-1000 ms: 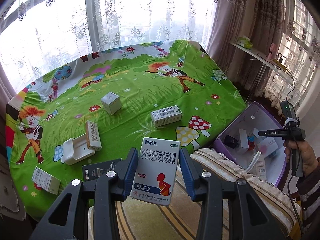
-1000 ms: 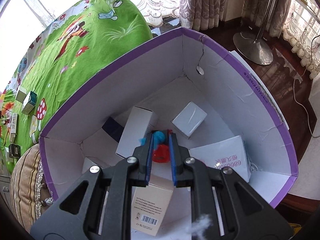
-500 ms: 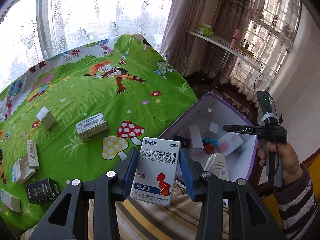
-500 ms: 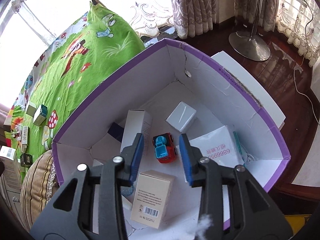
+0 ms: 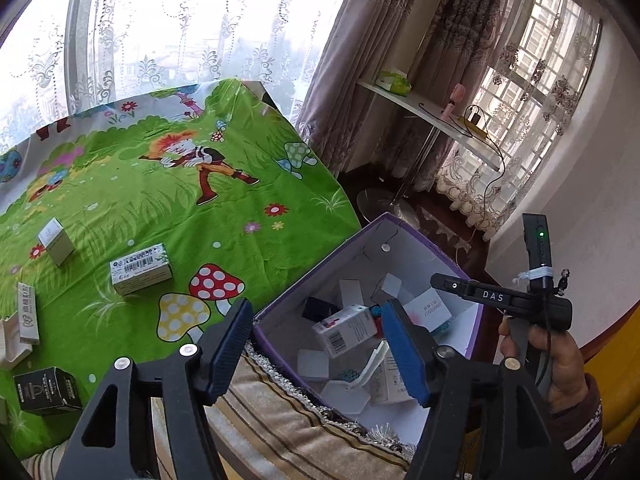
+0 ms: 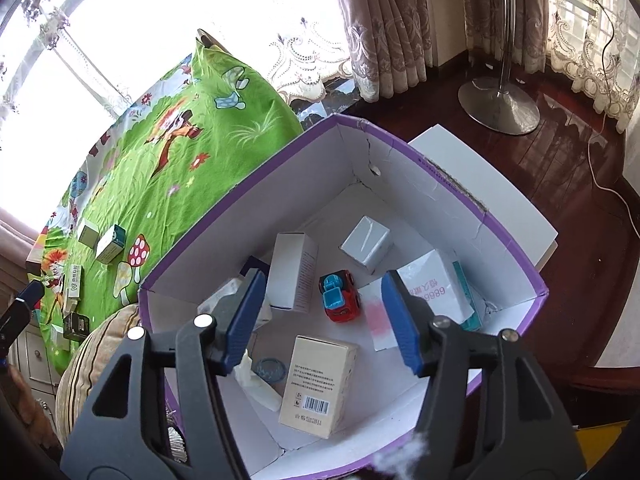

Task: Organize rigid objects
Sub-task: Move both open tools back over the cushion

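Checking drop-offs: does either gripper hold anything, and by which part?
Nothing. Left gripper and right gripper are both opening, empty, above the purple box.

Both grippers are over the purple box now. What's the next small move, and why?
Probably swing the left gripper back to the green cloth for the barcoded box. Its jaws are opening with nothing between them, the medicine box is already in the purple box, and others remain.

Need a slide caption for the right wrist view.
Right gripper opening above red-and-blue toy car inside purple-rimmed cardboard box.
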### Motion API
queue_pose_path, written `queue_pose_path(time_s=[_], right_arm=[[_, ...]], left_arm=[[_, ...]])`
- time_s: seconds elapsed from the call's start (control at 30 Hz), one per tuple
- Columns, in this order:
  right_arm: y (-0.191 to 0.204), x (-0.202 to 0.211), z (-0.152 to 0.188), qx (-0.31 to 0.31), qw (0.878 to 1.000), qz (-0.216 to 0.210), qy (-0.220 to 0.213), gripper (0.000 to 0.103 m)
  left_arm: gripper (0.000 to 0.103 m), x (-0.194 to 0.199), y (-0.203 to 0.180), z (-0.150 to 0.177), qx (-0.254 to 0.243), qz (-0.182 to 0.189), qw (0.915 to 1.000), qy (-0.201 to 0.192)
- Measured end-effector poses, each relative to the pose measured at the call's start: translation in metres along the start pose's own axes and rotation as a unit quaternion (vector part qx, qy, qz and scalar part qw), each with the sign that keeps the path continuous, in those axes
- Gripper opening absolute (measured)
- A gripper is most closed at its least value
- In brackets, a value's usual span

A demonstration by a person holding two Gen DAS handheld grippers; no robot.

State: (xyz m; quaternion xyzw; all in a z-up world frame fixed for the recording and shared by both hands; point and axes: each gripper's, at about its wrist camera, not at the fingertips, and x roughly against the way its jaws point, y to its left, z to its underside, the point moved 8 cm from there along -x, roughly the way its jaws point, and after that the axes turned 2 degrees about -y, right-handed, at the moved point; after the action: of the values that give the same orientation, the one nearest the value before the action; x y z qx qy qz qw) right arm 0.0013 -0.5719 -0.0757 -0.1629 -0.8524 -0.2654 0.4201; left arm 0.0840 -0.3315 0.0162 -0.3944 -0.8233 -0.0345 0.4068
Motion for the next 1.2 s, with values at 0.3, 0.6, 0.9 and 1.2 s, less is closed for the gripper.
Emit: queue_pose_path(time_s=[0.3,0.6,0.9,1.2], right_arm=[[0.032,0.052,-0.032,0.054,0.986,0.036,-0.15,0.082],[0.07,0.066,-0.033,0.071,0.986,0.027,-0.147,0.098],[0.124,0.066,-0.018,0.136,0.981,0.038,-0.131,0.1],[0.198,0.059,0.01,0.196,0.974,-0.059,-0.095,0.1]], left_arm=[[0.074,0.035,0.045,0.003,0.06,-0.015,0.9963,-0.059],[0.074,0.061,0.084,0.023,0.067,-0.063,0.993,-0.075],[0.074,0.109,0.157,0.054,0.115,-0.124,0.9817,-0.087],[0.074,0.158,0.234,0.106,0.185,-0.176,0.9634,-0.082]])
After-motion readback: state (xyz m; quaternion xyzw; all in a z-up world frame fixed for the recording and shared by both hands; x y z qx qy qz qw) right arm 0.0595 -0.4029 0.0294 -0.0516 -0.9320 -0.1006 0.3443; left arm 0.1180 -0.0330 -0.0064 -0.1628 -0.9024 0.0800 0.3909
